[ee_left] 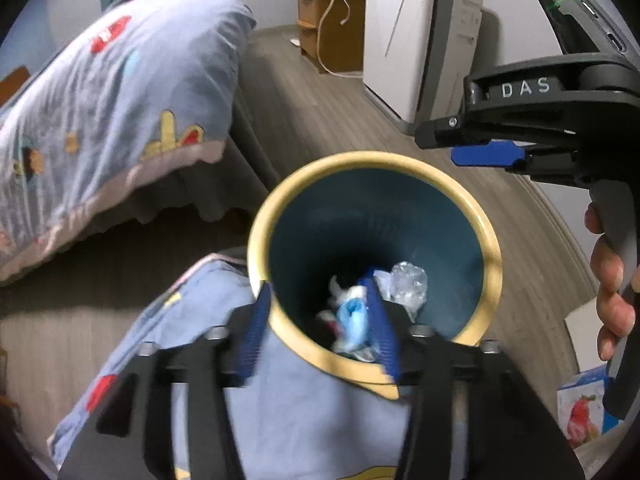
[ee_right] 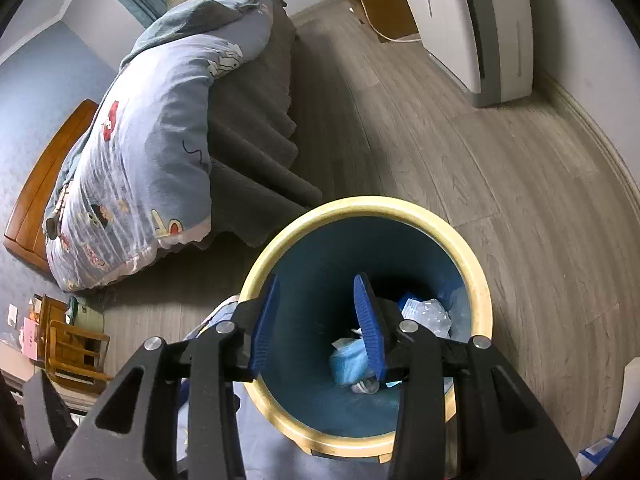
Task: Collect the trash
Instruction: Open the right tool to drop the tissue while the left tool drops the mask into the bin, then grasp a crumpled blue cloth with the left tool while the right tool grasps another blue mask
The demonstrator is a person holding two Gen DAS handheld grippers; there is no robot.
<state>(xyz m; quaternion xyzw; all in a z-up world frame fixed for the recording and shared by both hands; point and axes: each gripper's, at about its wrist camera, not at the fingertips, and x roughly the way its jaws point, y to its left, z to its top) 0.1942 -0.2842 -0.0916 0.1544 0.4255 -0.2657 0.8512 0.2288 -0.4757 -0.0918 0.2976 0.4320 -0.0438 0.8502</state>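
Observation:
A round trash bin with a yellow rim [ee_left: 490,240] [ee_right: 480,280] and blue inside stands on the floor. Crumpled trash lies at its bottom: a light blue piece [ee_left: 354,320] [ee_right: 348,362] and clear plastic [ee_left: 408,280] [ee_right: 430,316]. My left gripper [ee_left: 320,328] is open and empty over the bin's near rim. My right gripper [ee_right: 320,324] is open and empty above the bin mouth. The right gripper also shows in the left wrist view [ee_left: 488,152], above the bin's far right side.
A bed with a blue cartoon-print duvet [ee_left: 120,100] [ee_right: 152,152] is to the left. Part of the duvet [ee_left: 280,400] lies against the bin. A white appliance [ee_left: 416,40] [ee_right: 488,28] stands by the wall. A wooden cabinet [ee_left: 328,28] is beyond. Printed packaging [ee_left: 584,408] lies at right.

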